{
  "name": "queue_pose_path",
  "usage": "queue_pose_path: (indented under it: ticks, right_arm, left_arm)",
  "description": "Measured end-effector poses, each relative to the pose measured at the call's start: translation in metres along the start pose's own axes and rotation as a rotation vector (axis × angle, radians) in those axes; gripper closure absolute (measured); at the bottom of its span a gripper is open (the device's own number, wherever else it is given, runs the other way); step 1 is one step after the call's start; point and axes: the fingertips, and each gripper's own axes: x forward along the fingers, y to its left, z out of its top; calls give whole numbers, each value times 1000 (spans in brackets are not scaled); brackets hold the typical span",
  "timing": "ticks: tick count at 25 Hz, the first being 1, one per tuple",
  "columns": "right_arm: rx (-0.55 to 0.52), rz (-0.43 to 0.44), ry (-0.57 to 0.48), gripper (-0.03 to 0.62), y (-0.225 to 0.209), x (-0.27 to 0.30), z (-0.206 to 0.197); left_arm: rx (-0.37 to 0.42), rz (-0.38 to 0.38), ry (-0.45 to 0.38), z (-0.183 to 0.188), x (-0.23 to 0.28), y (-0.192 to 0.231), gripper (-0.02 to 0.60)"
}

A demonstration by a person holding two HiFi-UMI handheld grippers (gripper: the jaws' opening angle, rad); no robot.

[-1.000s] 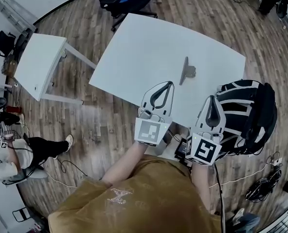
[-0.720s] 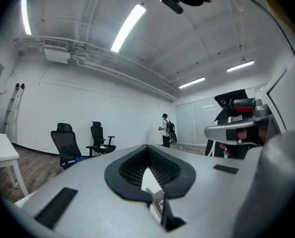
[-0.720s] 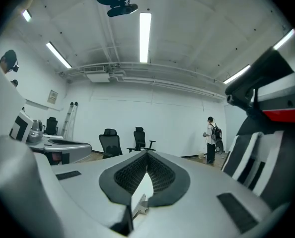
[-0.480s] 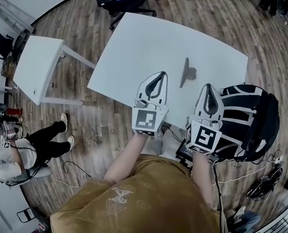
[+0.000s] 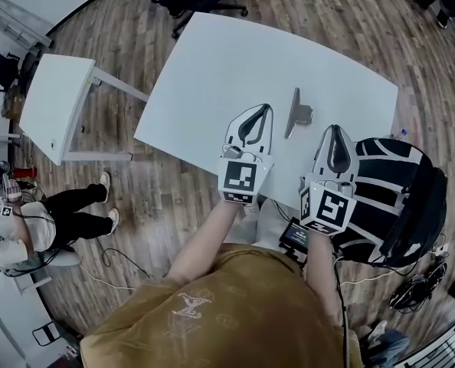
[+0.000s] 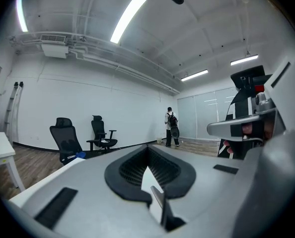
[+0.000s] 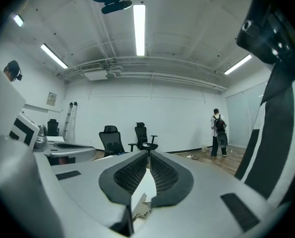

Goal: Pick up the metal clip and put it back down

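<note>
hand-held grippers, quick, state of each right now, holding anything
left hand-held gripper: closed, empty
right hand-held gripper: closed, empty
metal clip: lying on the white table, held by neither

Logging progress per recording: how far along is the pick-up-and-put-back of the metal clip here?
Done: nothing that shows. The metal clip lies on the white table, and neither gripper touches it.
In hand: the left gripper and right gripper flank the clip, both with jaws shut and empty.
Left: open a gripper, grasp the clip, lift it, and set it back down.
</note>
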Motion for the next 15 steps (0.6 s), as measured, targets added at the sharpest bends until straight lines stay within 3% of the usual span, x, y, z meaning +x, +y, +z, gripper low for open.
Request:
queue_pose_path:
  ticks: [15]
  right_arm:
    - [30,-14,98,586,-12,31,-38]
  left_arm:
    - [-9,-38,49,-30,42,-11,575]
